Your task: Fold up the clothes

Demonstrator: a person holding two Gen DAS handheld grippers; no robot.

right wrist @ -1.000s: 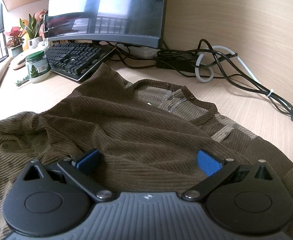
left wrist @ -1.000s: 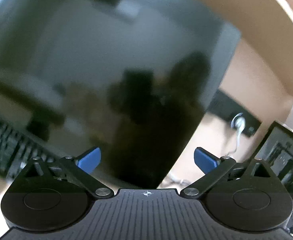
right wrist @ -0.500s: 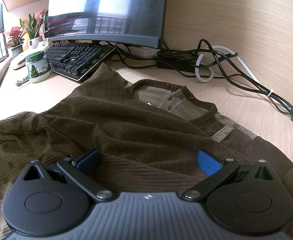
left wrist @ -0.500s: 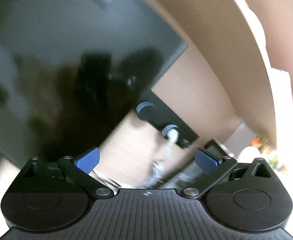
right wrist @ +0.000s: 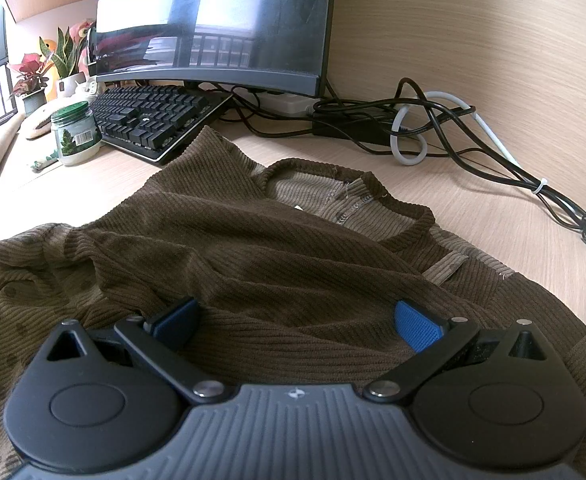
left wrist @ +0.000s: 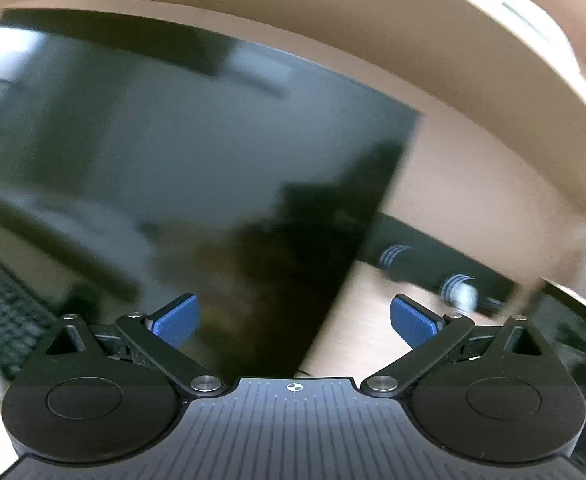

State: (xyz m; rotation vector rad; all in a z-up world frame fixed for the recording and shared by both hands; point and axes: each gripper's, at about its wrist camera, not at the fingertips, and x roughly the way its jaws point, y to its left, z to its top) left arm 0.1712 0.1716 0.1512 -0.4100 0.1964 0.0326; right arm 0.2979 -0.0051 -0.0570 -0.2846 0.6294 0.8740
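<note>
- Since the earlier frames the left tool (left wrist: pixel 293 320) has swung: its blurred view has turned from the wall and the power strip (left wrist: pixel 433 264) back toward the dark monitor (left wrist: pixel 197 168); the right tool (right wrist: pixel 295 320) has stayed put over the garment, its view unchanged.
- Nearest, the right tool hangs low over the brown ribbed sweater (right wrist: pixel 253 248) with its jaws spread wide and nothing between them; the blue pads sit just above the cloth, whether touching cannot be told.
- The left tool is likewise spread and empty, raised and pointing at the monitor; no cloth shows in its view.
- The sweater lies rumpled on the tabletop (right wrist: pixel 473 208), neck opening away from the camera, one shoulder bunched toward the keyboard (right wrist: pixel 153 120).
- Beyond lie the keyboard, a green-lidded jar (right wrist: pixel 75 132), a tangle of cables (right wrist: pixel 433 132) and the monitor.
- The step looks like an early one: no fold is made yet; the next move likely calls for bringing the left tool down to the cloth and pinching an edge with each tool, clear of the cables.
</note>
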